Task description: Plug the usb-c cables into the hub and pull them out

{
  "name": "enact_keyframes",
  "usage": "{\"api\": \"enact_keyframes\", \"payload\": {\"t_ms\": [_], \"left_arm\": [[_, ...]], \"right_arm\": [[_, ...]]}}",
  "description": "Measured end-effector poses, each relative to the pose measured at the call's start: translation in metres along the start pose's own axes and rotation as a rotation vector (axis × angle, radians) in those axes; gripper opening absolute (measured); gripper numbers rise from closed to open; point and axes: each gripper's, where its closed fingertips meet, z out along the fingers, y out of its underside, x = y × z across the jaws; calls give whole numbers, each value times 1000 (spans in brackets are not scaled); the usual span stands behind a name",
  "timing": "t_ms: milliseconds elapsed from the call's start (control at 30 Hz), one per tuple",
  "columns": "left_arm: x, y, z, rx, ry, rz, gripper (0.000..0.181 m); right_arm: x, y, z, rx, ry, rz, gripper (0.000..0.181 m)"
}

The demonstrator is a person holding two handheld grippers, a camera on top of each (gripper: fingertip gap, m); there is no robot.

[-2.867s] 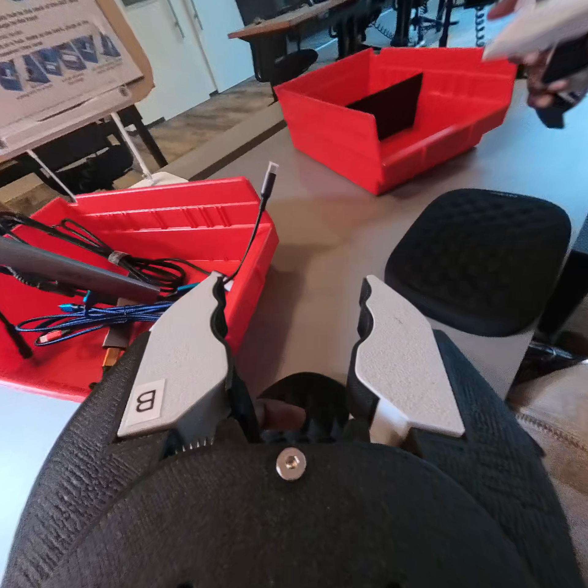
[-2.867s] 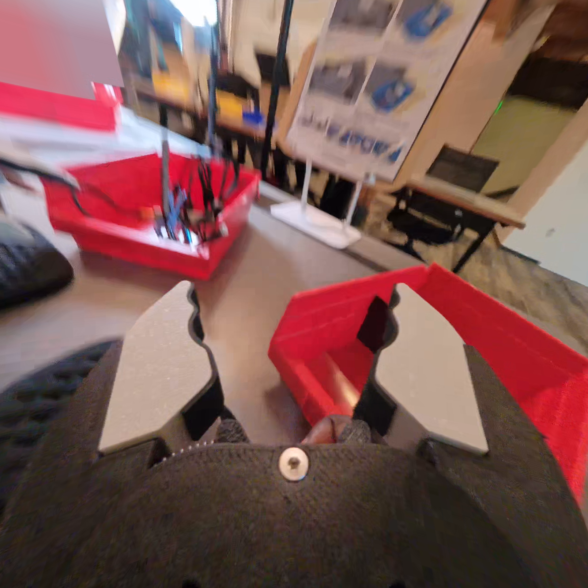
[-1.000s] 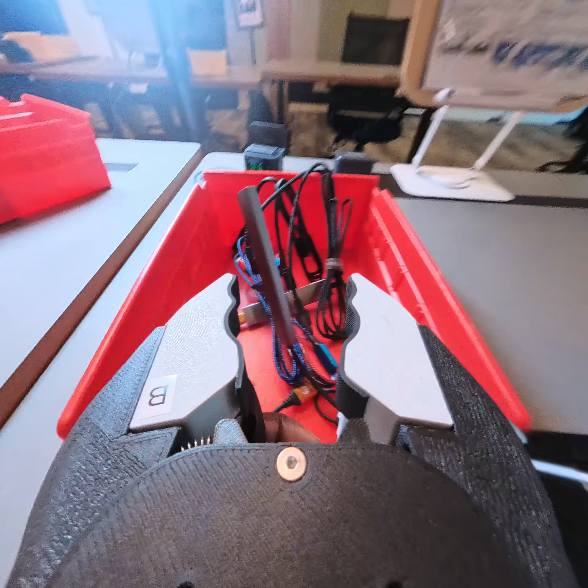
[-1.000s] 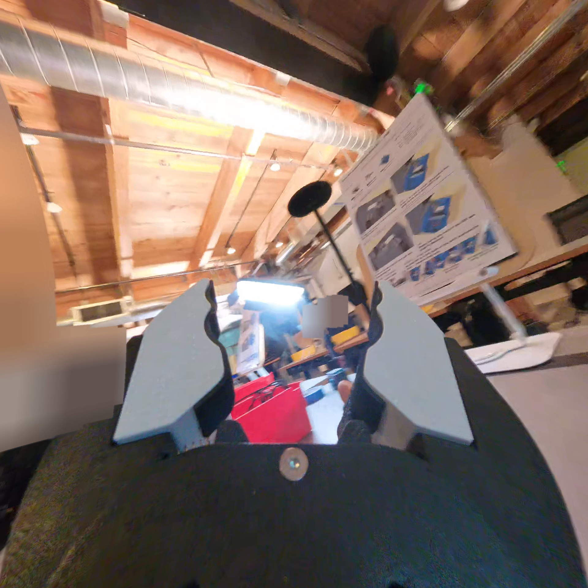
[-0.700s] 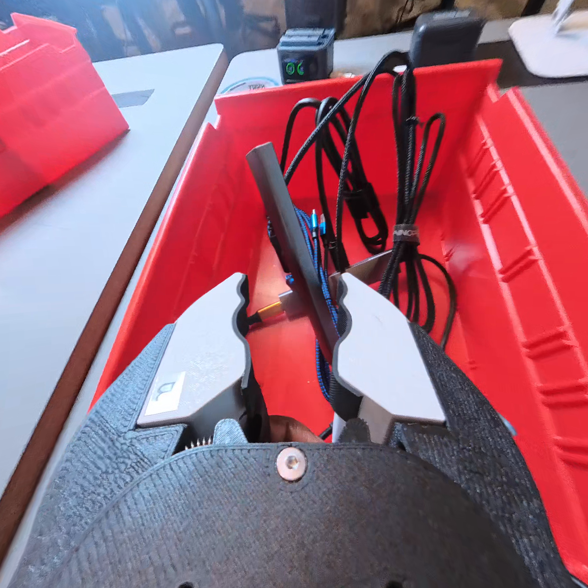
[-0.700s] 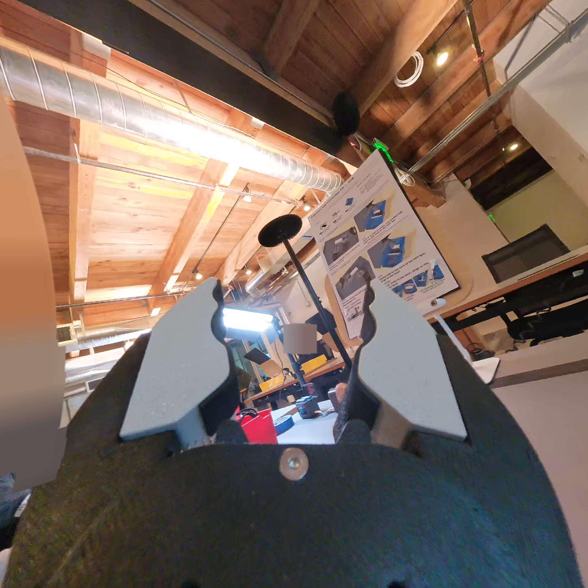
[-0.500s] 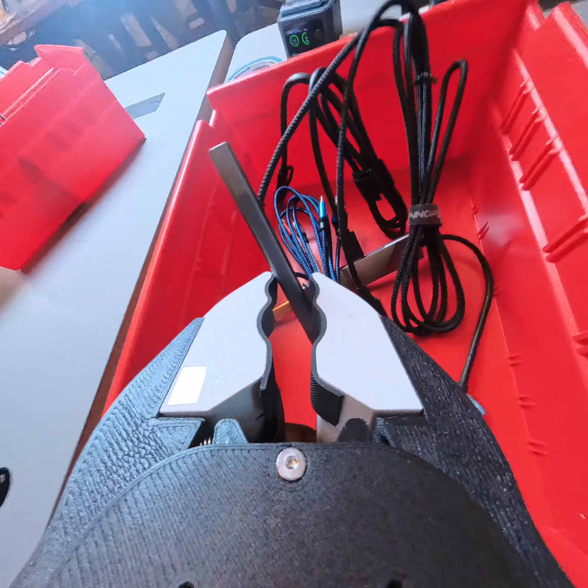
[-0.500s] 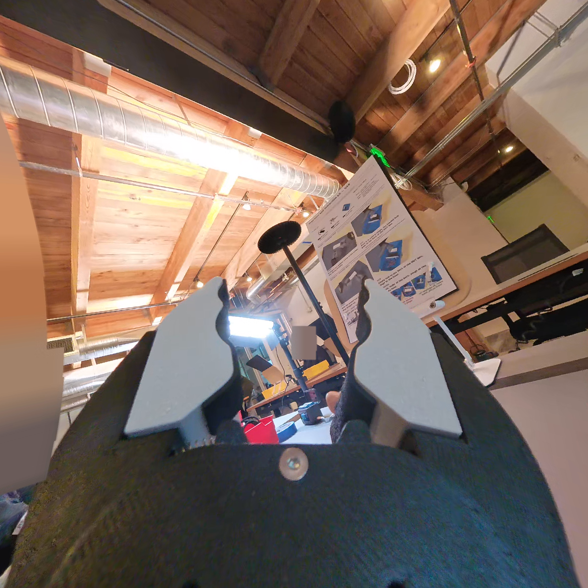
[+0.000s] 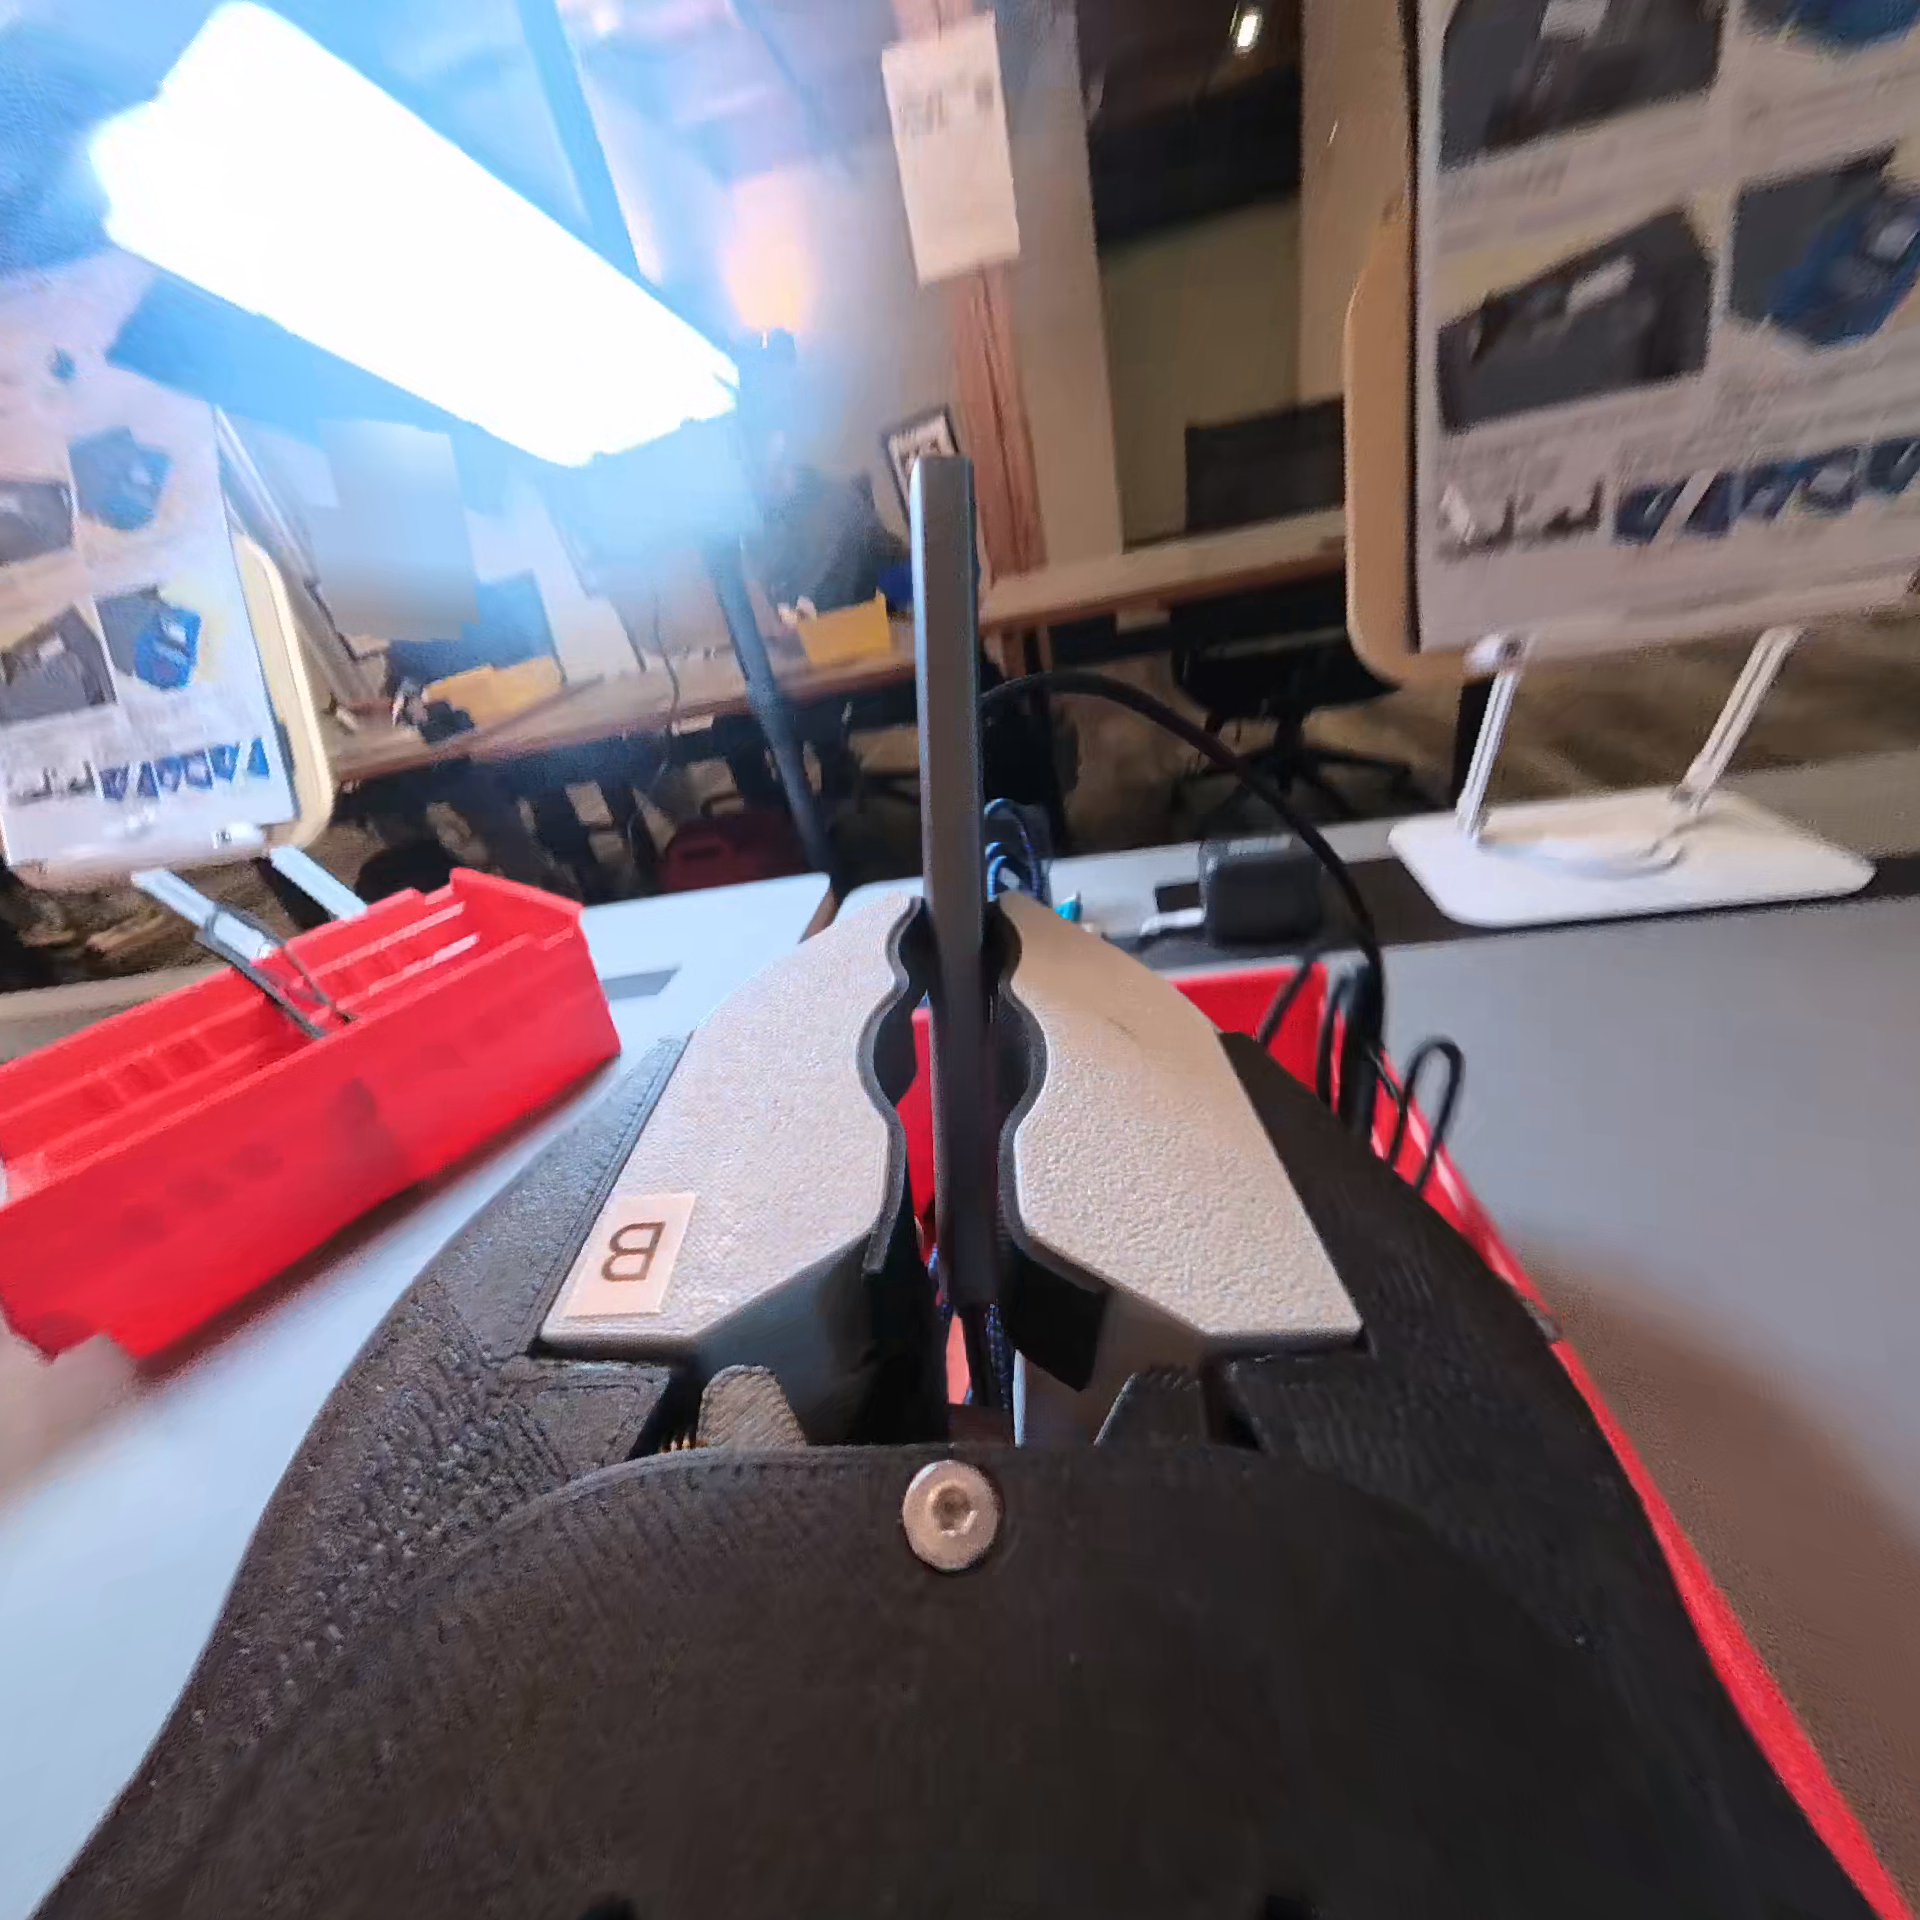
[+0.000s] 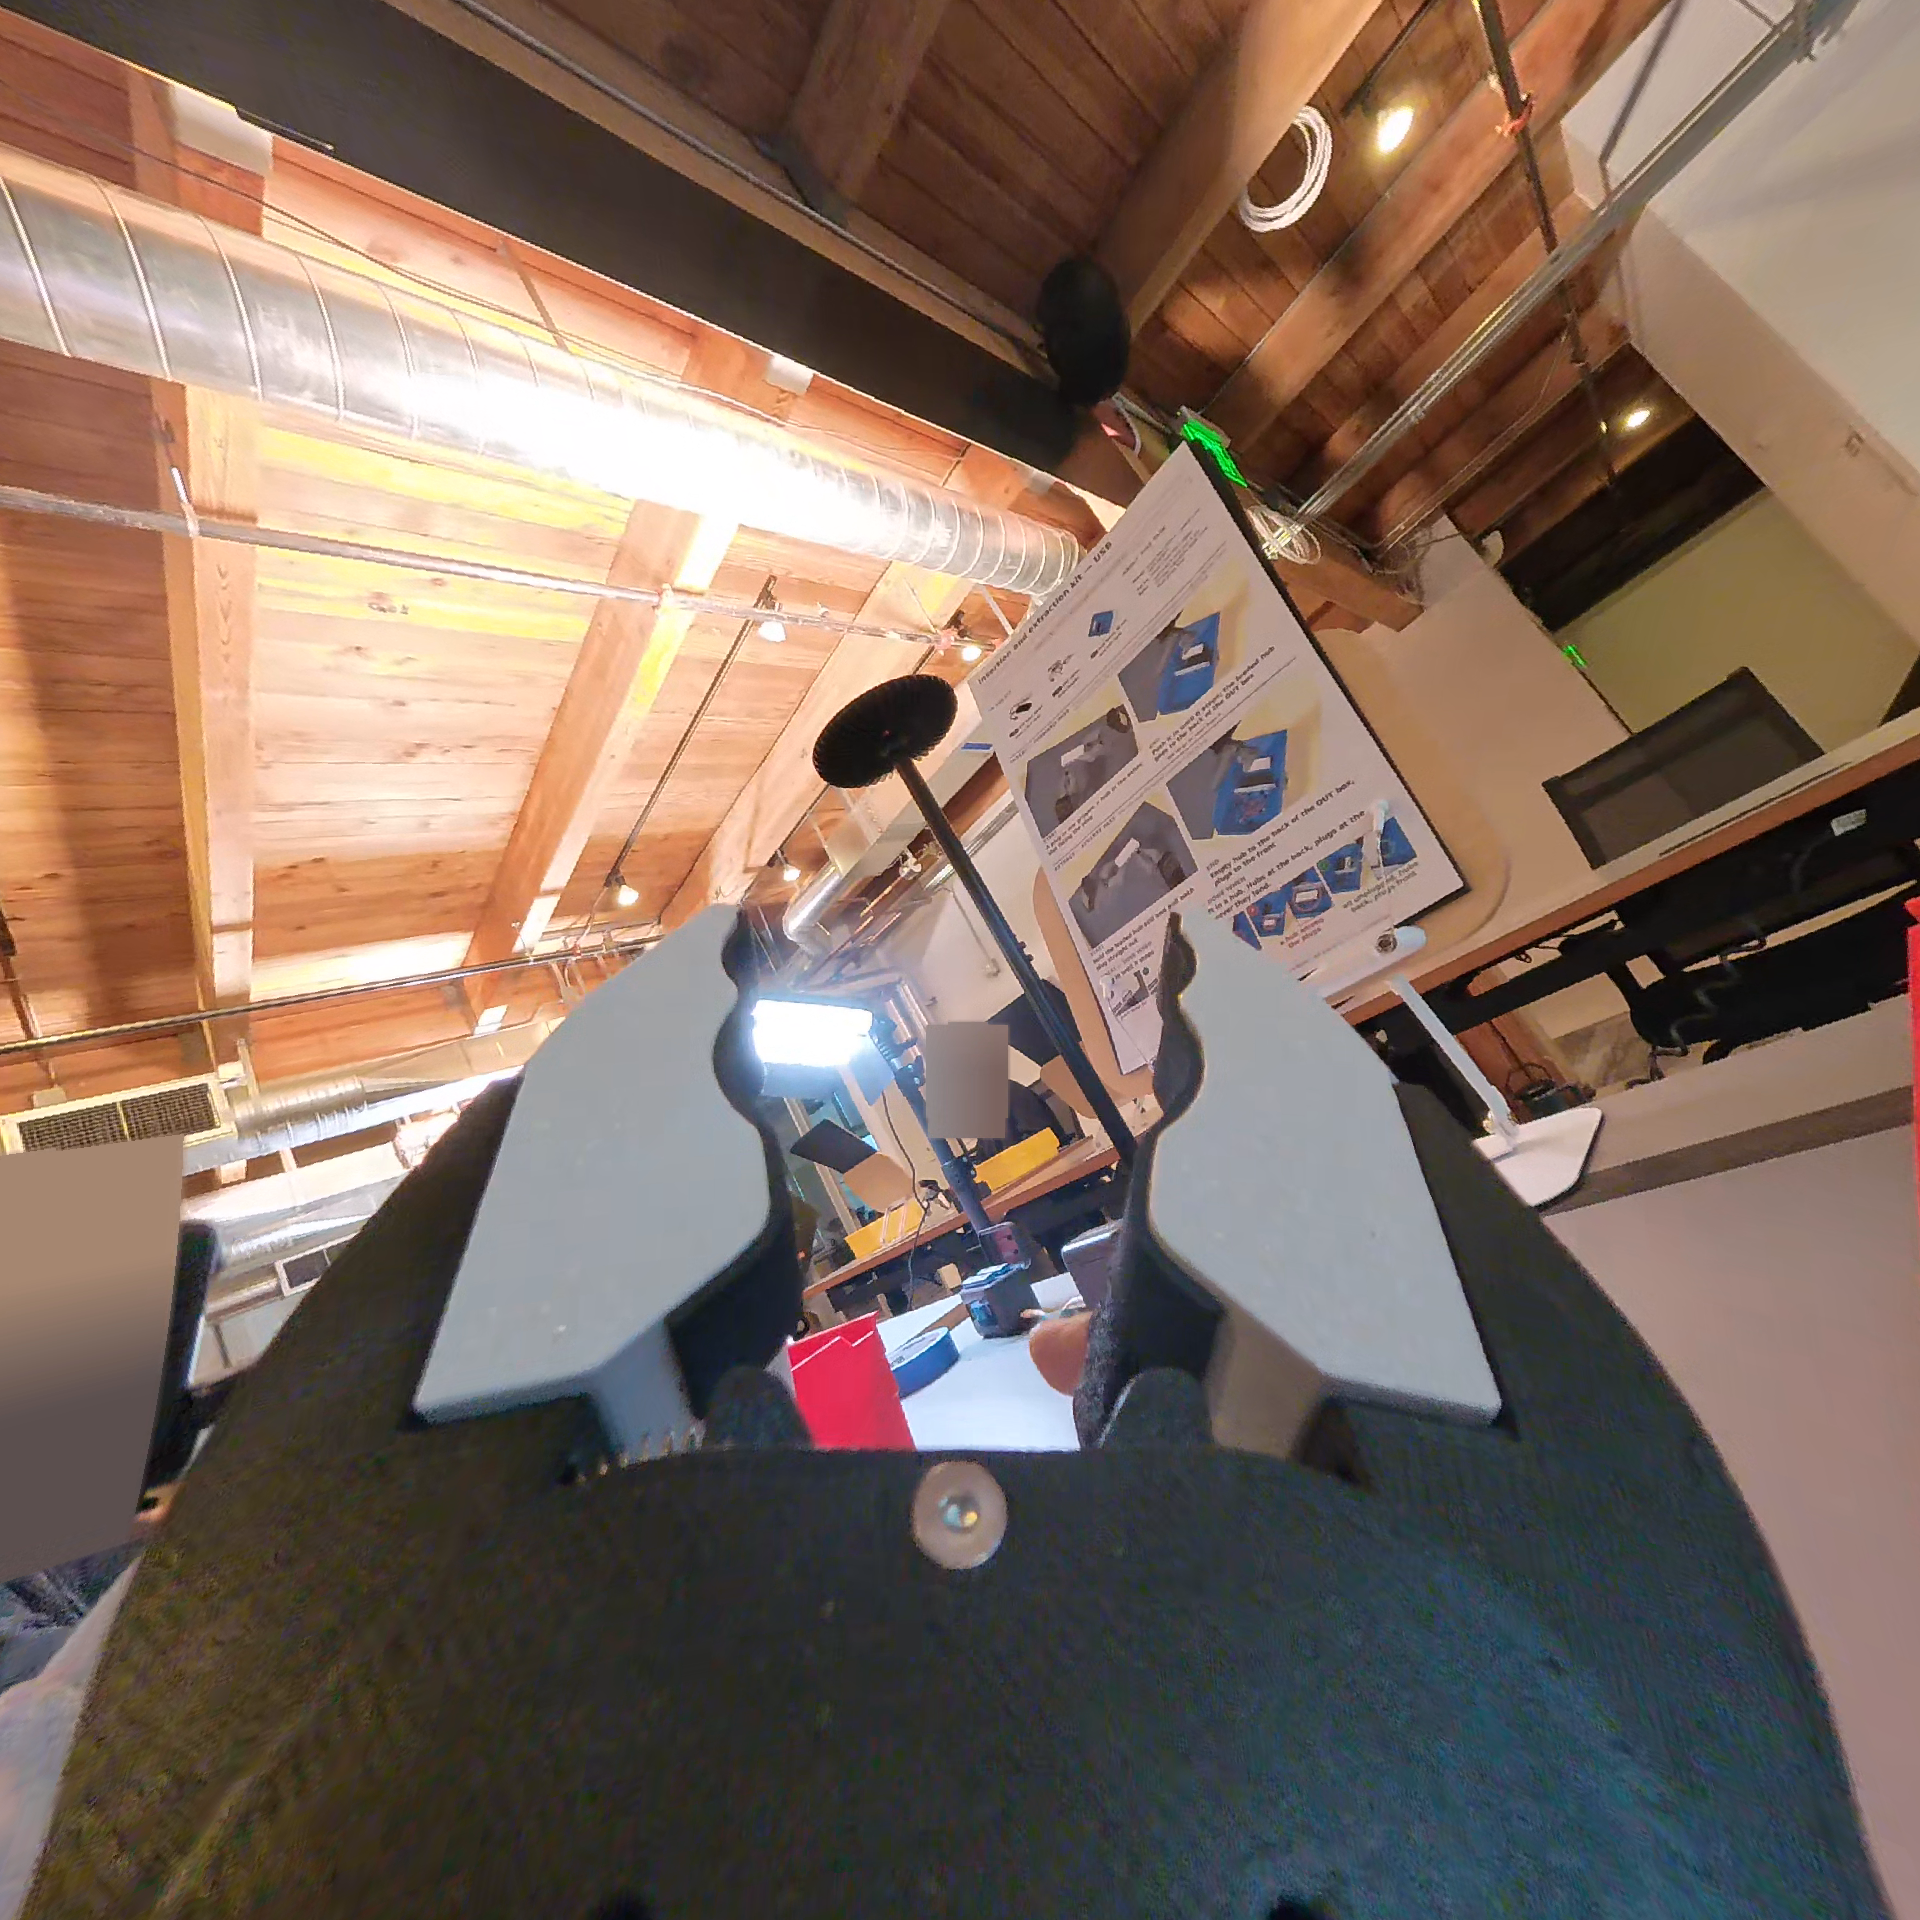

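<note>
My left gripper (image 9: 954,961) is shut on a slim dark grey hub (image 9: 943,665), which stands upright between the fingers and rises well above them. A blue braided cable (image 9: 1010,842) and a black cable (image 9: 1226,769) hang from the hub toward the red bin (image 9: 1455,1195) below and behind the gripper. My right gripper (image 10: 956,966) is open and empty, tilted up toward the ceiling, away from the bin.
A second red bin (image 9: 260,1101) lies on the grey table (image 9: 1662,1091) at left. A poster on a white stand (image 9: 1631,852) is at the back right. The right wrist view shows a black light stand (image 10: 966,862) and a far red bin (image 10: 847,1392). One gripper's finger ends stand about 50 cm off the other's.
My left gripper closed on the hub inside the red bin and lifted it up out of the bin, cables trailing. My right gripper stayed open, pointing upward.
</note>
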Motion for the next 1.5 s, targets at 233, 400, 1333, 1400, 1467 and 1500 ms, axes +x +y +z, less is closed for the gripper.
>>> {"api": "enact_keyframes", "payload": {"t_ms": [233, 400, 1333, 1400, 1467, 1500], "left_arm": [[10, -91, -12, 242, 79, -17, 9], [28, -163, -16, 369, 127, 46, 9], [317, -15, -78, -37, 1050, -439, 10], [323, -4, -86, -38, 1083, -481, 10], [327, 9, -91, -41, 1083, -491, 9], [328, 17, -92, -48, 1073, -486, 10]], "right_arm": [[3, 7, 2, -39, 8, 18, 74], [3, 11, 3, -62, 7, 27, 74], [-51, 43, -3, -194, -144, -769, 38], [-59, 33, -6, -126, -144, -814, 34], [-54, 19, -6, -89, -100, -776, 31], [-48, 11, -6, -81, -63, -731, 30]]}}
